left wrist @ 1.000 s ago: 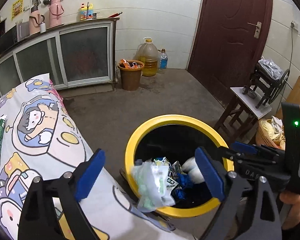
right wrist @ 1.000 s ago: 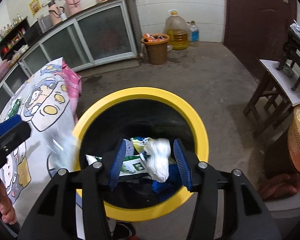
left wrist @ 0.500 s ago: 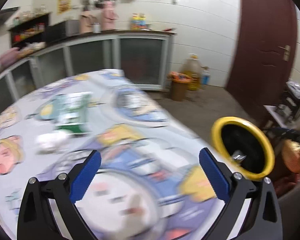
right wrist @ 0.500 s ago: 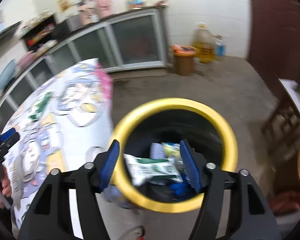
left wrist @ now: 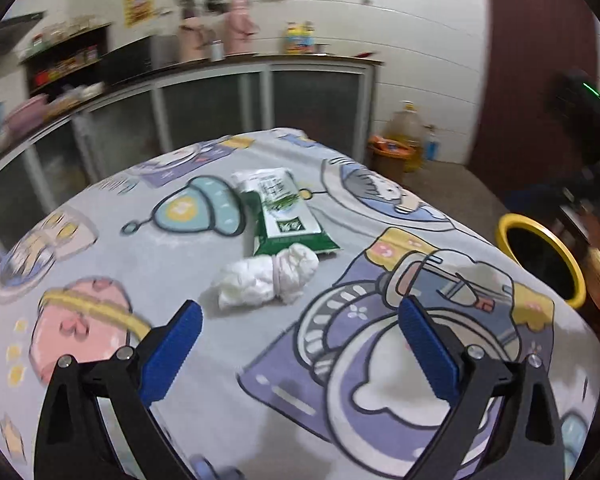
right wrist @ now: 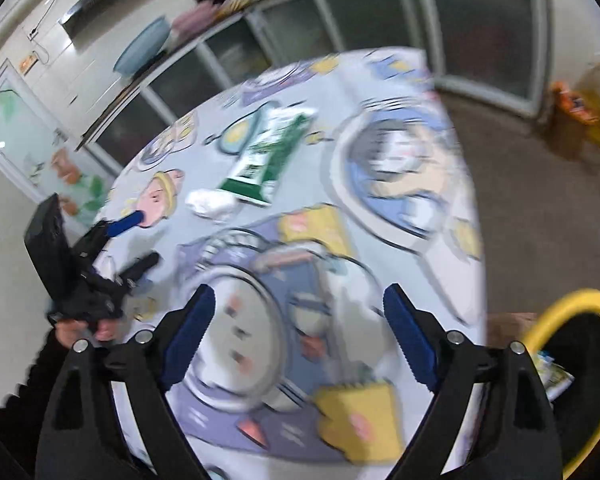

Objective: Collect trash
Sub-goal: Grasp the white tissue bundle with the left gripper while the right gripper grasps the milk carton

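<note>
A crumpled white tissue wad [left wrist: 268,278] and a green-and-white wrapper [left wrist: 286,210] lie in the middle of the cartoon-print tablecloth [left wrist: 100,248]. My left gripper [left wrist: 300,344] is open and empty, just short of the tissue. My right gripper [right wrist: 298,332] is open and empty above the cloth's near part; the tissue [right wrist: 212,202] and the wrapper [right wrist: 268,160] lie farther off. The yellow-rimmed black trash bin [left wrist: 540,256] stands right of the table; it also shows in the right wrist view [right wrist: 572,316], with trash inside.
A glass-front counter [left wrist: 220,104] runs behind the table. A brown bucket [left wrist: 392,156] and an oil jug [left wrist: 406,124] stand on the floor by the dark red door [left wrist: 540,80]. The left gripper shows at the left of the right wrist view [right wrist: 100,276].
Both grippers swung away from the bin to the table. The tissue and wrappers they held one second ago dropped into the bin. Both jaws are wider open.
</note>
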Demonstrator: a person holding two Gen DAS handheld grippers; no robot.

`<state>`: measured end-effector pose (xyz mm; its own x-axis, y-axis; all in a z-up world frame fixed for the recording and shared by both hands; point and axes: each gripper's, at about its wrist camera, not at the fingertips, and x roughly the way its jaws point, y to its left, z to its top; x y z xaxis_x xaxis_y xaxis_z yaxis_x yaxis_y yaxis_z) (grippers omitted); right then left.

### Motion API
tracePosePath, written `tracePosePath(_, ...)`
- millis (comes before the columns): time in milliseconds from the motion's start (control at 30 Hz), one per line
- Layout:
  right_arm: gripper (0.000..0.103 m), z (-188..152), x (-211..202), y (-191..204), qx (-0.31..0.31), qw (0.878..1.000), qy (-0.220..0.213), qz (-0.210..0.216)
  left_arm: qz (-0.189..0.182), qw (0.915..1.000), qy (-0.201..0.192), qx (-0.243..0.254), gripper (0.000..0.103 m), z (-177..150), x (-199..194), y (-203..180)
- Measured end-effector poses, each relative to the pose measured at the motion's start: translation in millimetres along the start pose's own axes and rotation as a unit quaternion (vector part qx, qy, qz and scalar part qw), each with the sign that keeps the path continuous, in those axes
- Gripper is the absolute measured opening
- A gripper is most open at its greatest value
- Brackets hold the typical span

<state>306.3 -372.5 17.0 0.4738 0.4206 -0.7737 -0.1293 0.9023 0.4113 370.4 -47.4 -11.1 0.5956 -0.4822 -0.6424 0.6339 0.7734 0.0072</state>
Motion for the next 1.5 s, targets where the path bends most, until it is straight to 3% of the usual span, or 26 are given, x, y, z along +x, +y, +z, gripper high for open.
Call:
tracePosePath(167,0.088,52.5,43.0,15.6,0.039,0.997,0.066,0.016,-0.064,0.9961,0.015,0.059,0.095,13.7,11.0,12.3)
tracePosePath(300,0.088,88.1,68.3,20.4,0.057,0.993,0.102,0.009,-0.101,0.9808,0.056,0.158,0.095,22.3,29.4,9.1)
tracePosePath(367,0.088,108.6,85.7,22.3,0.075,0.990,0.120,0.013,-0.107,0.9758,0.072,0.177,0.095,27.2,40.0,13.0)
tracePosePath(467,0.088,128.5,110.7,22.9,0.096,0.985,0.140,0.014,-0.123,0.9728,0.088,0.175,0.095,34.5,53.9,21.8)
tracePosePath(667,0.088,163.3,166.3,27.2,0.111,0.980,0.164,-0.018,-0.145,0.9728,0.082,0.160,0.095,39.5,73.0,28.0)
tracePosePath(900,0.086,170.2,199.5,26.3,0.121,0.974,0.182,-0.050,-0.142,0.9676,0.100,0.183,0.095,35.8,94.7,17.1)
tracePosePath(1067,0.076,171.9,217.1,32.3,0.109,0.971,0.199,-0.078,-0.148,0.9671,0.106,0.178,0.094,34.3,108.2,15.1)
tracePosePath(1167,0.069,173.1,228.3,30.8,0.113,0.968,0.208,-0.086,-0.144,0.9691,0.114,0.165,0.081,32.6,118.8,18.4)
tracePosePath(1233,0.059,172.1,235.3,30.3,0.113,0.966,0.215,-0.089,-0.147,0.9680,0.122,0.163,0.059,29.4,124.5,16.9)
tracePosePath(1267,0.057,172.0,238.0,31.3,0.112,0.966,0.216,-0.092,-0.140,0.9681,0.123,0.168,0.054,27.1,127.0,15.2)
tracePosePath(1400,0.054,174.1,234.8,32.7,0.103,0.970,0.203,-0.089,-0.146,0.9714,0.111,0.151,0.045,24.9,124.4,18.8)
tracePosePath(1500,0.053,174.3,223.0,32.7,0.100,0.973,0.189,-0.091,-0.150,0.9747,0.100,0.132,0.044,26.1,111.4,24.7)
